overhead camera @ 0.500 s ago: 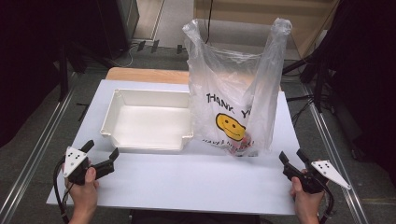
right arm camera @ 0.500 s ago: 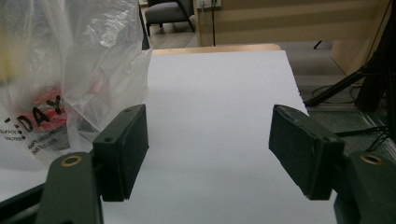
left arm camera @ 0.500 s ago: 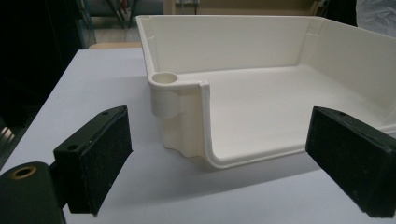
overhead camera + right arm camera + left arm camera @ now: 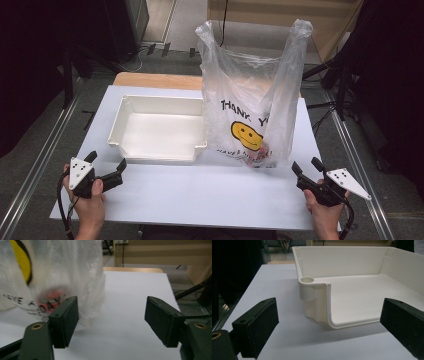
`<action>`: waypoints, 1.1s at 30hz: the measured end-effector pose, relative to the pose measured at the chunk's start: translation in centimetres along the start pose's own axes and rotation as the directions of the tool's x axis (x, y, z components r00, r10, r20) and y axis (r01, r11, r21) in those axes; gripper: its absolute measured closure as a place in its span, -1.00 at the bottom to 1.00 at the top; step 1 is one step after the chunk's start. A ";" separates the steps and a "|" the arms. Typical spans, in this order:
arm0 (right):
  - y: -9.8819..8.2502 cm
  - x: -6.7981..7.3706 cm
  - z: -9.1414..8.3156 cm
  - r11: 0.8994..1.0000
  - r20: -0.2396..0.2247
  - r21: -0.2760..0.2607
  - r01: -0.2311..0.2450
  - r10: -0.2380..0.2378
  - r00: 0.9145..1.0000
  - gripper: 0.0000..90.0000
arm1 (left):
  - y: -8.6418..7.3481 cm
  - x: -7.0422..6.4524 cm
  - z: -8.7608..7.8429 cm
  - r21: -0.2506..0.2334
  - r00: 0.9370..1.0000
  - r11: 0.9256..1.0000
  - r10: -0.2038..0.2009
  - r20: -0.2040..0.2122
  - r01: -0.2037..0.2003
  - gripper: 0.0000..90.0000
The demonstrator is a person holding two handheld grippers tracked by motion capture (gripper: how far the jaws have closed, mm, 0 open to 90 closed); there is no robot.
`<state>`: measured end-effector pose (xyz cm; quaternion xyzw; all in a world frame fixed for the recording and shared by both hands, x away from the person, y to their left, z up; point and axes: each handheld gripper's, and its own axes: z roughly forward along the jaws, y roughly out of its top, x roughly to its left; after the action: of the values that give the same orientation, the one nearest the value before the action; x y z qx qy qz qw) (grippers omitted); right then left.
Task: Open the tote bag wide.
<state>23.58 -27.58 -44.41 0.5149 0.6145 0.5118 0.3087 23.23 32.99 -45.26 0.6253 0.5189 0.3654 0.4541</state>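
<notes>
A clear plastic bag [image 4: 250, 100] printed with a yellow smiley and "THANK YOU" stands upright on the white table [image 4: 200, 195], handles up. Something reddish [image 4: 261, 153] lies at its bottom, blurred through the plastic [image 4: 53, 296]. To its left sits an empty white tray [image 4: 125, 112]. My left gripper [image 4: 107, 159] rests near the table's front left corner, open, and points at the tray's near corner [image 4: 312, 297]. My right gripper [image 4: 305, 164] is open at the front right, just short of the bag [image 4: 62, 270]. Nothing sits between either pair of jaws.
A wooden board [image 4: 150, 80] sticks out behind the table's far edge. Metal rails [image 4: 35, 170] run along both sides on the floor. Bare tabletop stretches between the two grippers along the front.
</notes>
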 end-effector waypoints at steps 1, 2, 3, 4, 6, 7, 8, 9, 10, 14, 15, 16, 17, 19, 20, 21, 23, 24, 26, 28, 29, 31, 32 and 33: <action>0.3 0.3 0.0 1.000 -0.011 0.007 0.003 -0.003 1.000 -0.46 | 0.0 0.0 0.0 0.000 1.000 1.000 0.000 0.000 0.000 -0.95; 0.6 0.7 0.1 1.000 -0.008 0.013 0.010 -0.010 1.000 -0.46 | 0.1 0.0 0.0 0.002 1.000 1.000 -0.006 0.003 0.006 -0.95; 0.9 1.1 0.1 1.000 -0.014 0.013 0.024 -0.024 1.000 -0.48 | 0.2 0.0 -0.1 0.002 1.000 1.000 -0.008 0.003 0.008 -0.95; 1.1 1.4 0.1 0.999 -0.019 0.012 0.033 -0.032 0.999 -0.48 | 0.2 -0.1 -0.1 0.002 1.000 1.000 -0.007 0.007 0.007 -0.95; 2.0 2.0 0.1 0.999 -0.034 0.001 0.044 -0.044 0.998 -0.49 | 0.4 -0.4 -0.3 0.003 1.000 1.000 0.006 0.002 -0.006 -0.95; 2.4 2.2 0.0 0.999 -0.048 -0.008 0.040 -0.041 0.998 -0.49 | 0.5 -0.6 -0.4 0.001 1.000 1.000 0.005 0.002 -0.005 -0.95; 2.7 2.4 -0.1 0.999 -0.059 -0.013 0.039 -0.040 0.997 -0.48 | 0.7 -0.8 -0.7 0.000 1.000 1.000 0.006 0.005 -0.006 -0.95; 3.3 2.5 -0.1 0.999 -0.081 -0.015 0.036 -0.037 0.996 -0.47 | 0.9 -1.0 -0.9 0.000 1.000 1.000 0.007 0.007 -0.007 -0.95; 3.6 2.6 0.0 0.999 -0.089 -0.022 0.040 -0.041 0.995 -0.47 | 1.1 -1.2 -1.1 -0.006 1.000 1.000 0.021 0.013 -0.021 -0.95; 5.3 3.0 0.6 0.998 -0.107 -0.046 0.047 -0.052 0.993 -0.41 | 1.7 -1.7 -1.4 -0.016 0.999 0.999 0.029 0.018 -0.029 -0.95; 5.7 3.1 0.8 0.998 -0.109 -0.044 0.042 -0.047 0.993 -0.38 | 2.2 -2.1 -1.2 -0.016 0.998 0.999 0.043 0.039 -0.043 -0.95; 6.1 3.2 1.1 0.998 -0.110 -0.043 0.042 -0.046 0.993 -0.35 | 2.5 -2.2 -1.0 -0.008 0.997 0.999 0.052 0.050 -0.052 -0.95; 6.4 3.2 1.2 0.998 -0.117 -0.036 0.042 -0.046 0.992 -0.33 | 2.6 -2.3 -0.8 -0.007 0.997 0.999 0.054 0.055 -0.054 -0.95; 6.9 3.4 1.5 0.999 -0.131 -0.023 0.044 -0.047 0.990 -0.33 | 3.0 -2.7 -0.3 -0.006 0.996 0.998 0.055 0.072 -0.055 -0.95; 7.1 3.5 1.6 0.998 -0.132 -0.021 0.051 -0.054 0.990 -0.32 | 3.2 -2.9 -0.1 -0.002 0.996 0.999 0.055 0.074 -0.055 -0.95; 7.2 3.6 1.6 0.998 -0.131 -0.015 0.058 -0.060 0.990 -0.30 | 3.3 -3.1 0.1 -0.003 0.996 0.999 0.054 0.077 -0.053 -0.95; 7.4 3.7 1.9 0.998 -0.128 -0.010 0.058 -0.059 0.990 -0.27 | 3.8 -3.5 0.5 0.004 0.995 0.998 0.057 0.085 -0.058 -0.95; 7.5 3.8 2.2 0.998 -0.128 -0.007 0.055 -0.056 0.990 -0.25 | 4.1 -3.7 0.6 0.006 0.994 0.998 0.062 0.088 -0.063 -0.95; 7.9 4.0 2.7 0.998 -0.117 0.021 0.055 -0.052 0.992 -0.23 | 4.7 -4.2 0.8 0.005 0.993 0.998 0.067 0.097 -0.067 -0.95; 8.3 4.3 3.2 0.997 -0.109 0.047 0.060 -0.054 0.993 -0.23 | 5.3 -4.7 1.1 0.000 0.991 0.997 0.074 0.110 -0.074 -0.95; 8.6 4.4 3.3 0.997 -0.114 0.053 0.059 -0.052 0.992 -0.23 | 5.6 -4.9 1.2 0.000 0.990 0.997 0.081 0.116 -0.081 -0.95; 9.1 4.6 3.6 0.996 -0.126 0.064 0.060 -0.051 0.991 -0.22 | 6.2 -5.4 1.6 0.005 0.987 0.995 0.093 0.129 -0.095 -0.95; 9.3 4.7 3.7 0.996 -0.127 0.066 0.062 -0.053 0.990 -0.22 | 6.4 -5.6 1.9 0.005 0.986 0.996 0.089 0.140 -0.091 -0.95; 9.5 4.7 3.8 0.996 -0.125 0.065 0.060 -0.051 0.991 -0.20 | 6.6 -6.0 2.3 0.007 0.984 0.996 0.082 0.155 -0.084 -0.94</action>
<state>28.74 -22.41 -35.78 0.4752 0.6638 0.5125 0.2663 26.28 26.38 -39.70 0.6758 0.4580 0.3309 0.4734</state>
